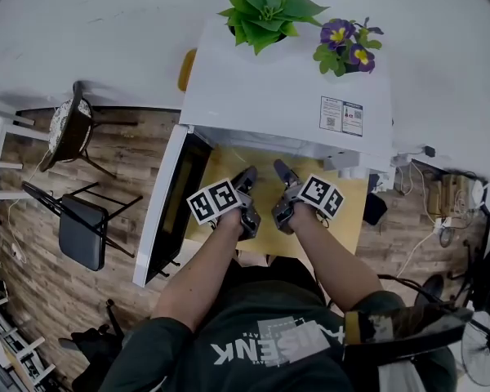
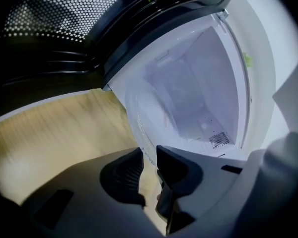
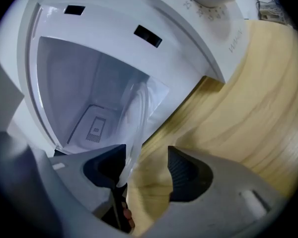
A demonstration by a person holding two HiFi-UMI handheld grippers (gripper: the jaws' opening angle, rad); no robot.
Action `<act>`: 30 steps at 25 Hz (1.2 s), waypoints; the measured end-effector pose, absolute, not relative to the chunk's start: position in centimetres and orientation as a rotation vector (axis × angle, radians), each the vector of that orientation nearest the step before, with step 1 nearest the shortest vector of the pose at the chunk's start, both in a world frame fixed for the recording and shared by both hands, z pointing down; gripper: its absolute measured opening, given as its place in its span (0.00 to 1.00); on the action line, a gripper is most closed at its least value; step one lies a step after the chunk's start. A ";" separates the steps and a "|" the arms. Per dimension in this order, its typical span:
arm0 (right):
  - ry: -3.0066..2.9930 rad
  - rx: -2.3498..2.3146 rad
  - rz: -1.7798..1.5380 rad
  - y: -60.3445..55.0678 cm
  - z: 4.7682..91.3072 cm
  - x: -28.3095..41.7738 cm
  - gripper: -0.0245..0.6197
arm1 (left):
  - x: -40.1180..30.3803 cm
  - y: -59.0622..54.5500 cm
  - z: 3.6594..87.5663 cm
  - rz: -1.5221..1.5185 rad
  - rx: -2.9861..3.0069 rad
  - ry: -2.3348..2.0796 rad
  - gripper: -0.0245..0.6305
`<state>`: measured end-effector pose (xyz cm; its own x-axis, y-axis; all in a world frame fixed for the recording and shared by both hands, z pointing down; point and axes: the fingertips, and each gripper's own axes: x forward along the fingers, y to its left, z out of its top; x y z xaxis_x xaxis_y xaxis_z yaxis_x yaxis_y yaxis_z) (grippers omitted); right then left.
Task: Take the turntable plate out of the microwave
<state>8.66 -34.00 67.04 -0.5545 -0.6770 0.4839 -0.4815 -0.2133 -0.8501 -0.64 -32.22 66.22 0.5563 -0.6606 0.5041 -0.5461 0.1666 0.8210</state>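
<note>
The clear glass turntable plate point(image 2: 139, 118) sticks out of the white microwave point(image 1: 286, 96) over the wooden table point(image 1: 347, 219). In the left gripper view my left gripper point(image 2: 149, 157) is shut on the plate's rim, which runs through the narrow slot between the dark pads. In the right gripper view the plate point(image 3: 138, 108) lies against the left pad of my right gripper point(image 3: 146, 160); the other pad stands well apart, so it is open around the rim. In the head view both grippers point(image 1: 247, 180) point(image 1: 283, 174) point into the oven's mouth side by side.
The microwave door point(image 1: 175, 202) hangs wide open on the left. A green plant point(image 1: 263, 6) and purple flowers point(image 1: 347, 47) stand on the oven's top. A black chair point(image 1: 82, 227) and a stool point(image 1: 69, 129) stand at the left, cables point(image 1: 441, 194) at the right.
</note>
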 end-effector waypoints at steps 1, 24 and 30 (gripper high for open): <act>1.868 -1.372 -1.859 -34.1 66.8 8.7 0.45 | -0.6 -31.8 66.2 -0.110 1.489 -1.082 0.16; 1.882 -1.070 -1.875 -30.5 66.0 9.7 0.16 | -3.0 -29.7 66.6 -0.245 1.518 -1.118 0.28; 1.965 -1.011 -1.896 -28.3 66.1 9.7 0.15 | -3.7 -29.9 67.4 -0.211 1.524 -1.118 0.27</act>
<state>9.71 -28.31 66.11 -0.7358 -0.6107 0.2926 -0.3141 -0.0749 -0.9464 -3.68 -29.86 67.40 0.5261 -0.7288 0.4382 -0.5193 0.1327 0.8442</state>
